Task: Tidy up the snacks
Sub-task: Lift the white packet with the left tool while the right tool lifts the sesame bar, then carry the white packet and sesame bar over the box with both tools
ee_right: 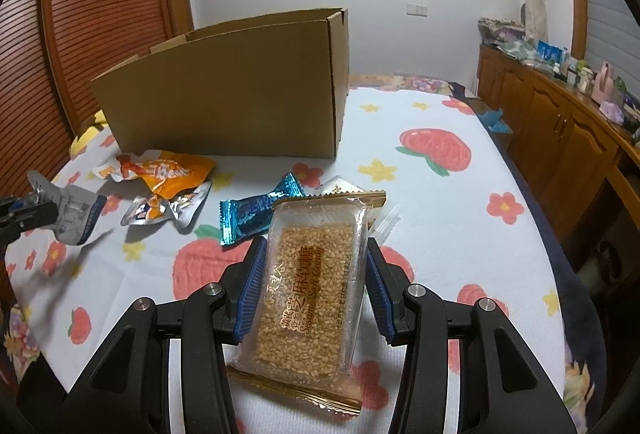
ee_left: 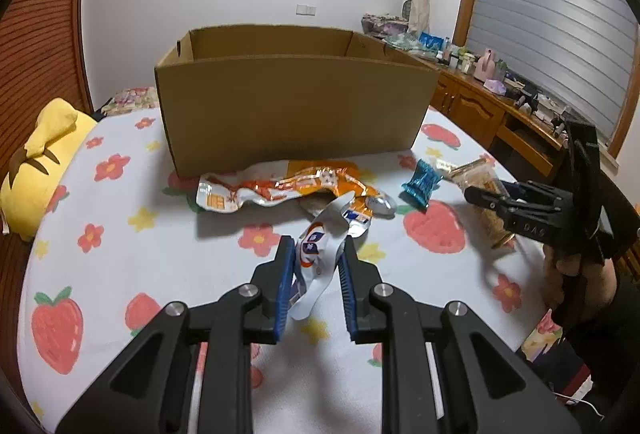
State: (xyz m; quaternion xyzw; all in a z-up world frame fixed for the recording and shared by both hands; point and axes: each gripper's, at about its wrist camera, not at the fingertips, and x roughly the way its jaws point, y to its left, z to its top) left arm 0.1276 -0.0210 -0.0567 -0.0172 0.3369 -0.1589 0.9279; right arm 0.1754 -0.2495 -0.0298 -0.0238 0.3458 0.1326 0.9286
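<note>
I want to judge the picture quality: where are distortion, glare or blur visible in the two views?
Left wrist view: the cardboard box has bowed fisheye edges; the orange packet shows foil glare. Right wrist view: the sesame candy pack has sharp print; the picture's corners are dark.

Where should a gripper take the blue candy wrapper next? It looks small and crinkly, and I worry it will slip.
Grip the blue candy wrapper across its plump middle, not the thin crimped ends, which would fold. It lies flat on the bedsheet, long axis running left to right in the right wrist view, so come down from above with one finger on its near long side and one on its far side.
</note>
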